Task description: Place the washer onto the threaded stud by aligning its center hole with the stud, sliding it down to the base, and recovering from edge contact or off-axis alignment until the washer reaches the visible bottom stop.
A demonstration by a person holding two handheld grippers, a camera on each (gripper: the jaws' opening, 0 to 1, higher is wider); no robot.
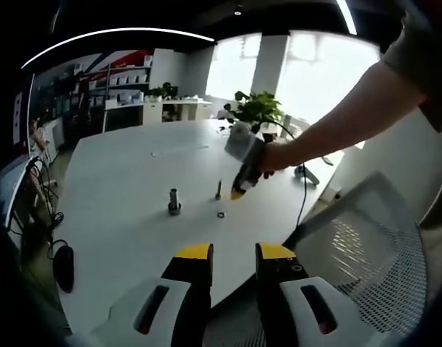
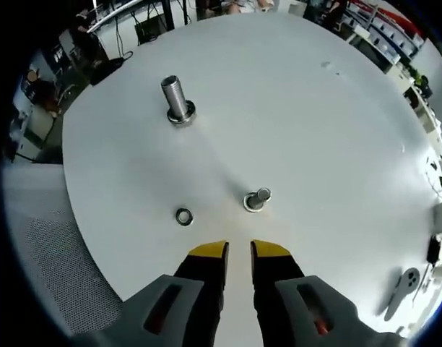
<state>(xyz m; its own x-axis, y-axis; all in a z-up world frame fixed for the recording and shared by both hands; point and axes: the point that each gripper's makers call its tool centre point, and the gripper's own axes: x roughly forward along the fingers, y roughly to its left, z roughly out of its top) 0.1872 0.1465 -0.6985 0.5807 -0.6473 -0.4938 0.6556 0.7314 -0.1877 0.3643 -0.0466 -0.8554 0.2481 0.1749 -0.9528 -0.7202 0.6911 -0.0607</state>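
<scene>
Lying flat on white table [image 2: 336, 123], washer [image 2: 183, 216] untouched, at about 8 o'clock from small threaded stud [image 2: 258, 199], near it but apart. Stud upright on flanged base, bare, at 12 o'clock just beyond right gripper [image 2: 237, 251]. Right gripper jaws yellow-tipped, released with a narrow gap, nothing between them, hovering over table short of washer and stud. Larger threaded post [image 2: 177, 100] standing upright at 11 o'clock, well apart from washer. Seen from left gripper view: washer [image 1: 221, 215] at 6 o'clock of stud [image 1: 219, 190], larger post [image 1: 174, 202] at 9 o'clock of both, right gripper [image 1: 238, 193] held by a hand [image 1: 273, 157] coming in from 3 o'clock, yellow tip pointing down just beside stud. Left gripper [image 1: 233, 252] held back off table edge, jaws released, narrow gap, empty. Mesh chair [image 1: 365, 246] at 4 o'clock, potted plant [image 1: 254, 110] at far table edge, 12 o'clock. Computer mouse [image 2: 404, 285] near table rim at 4 o'clock in right gripper view.
</scene>
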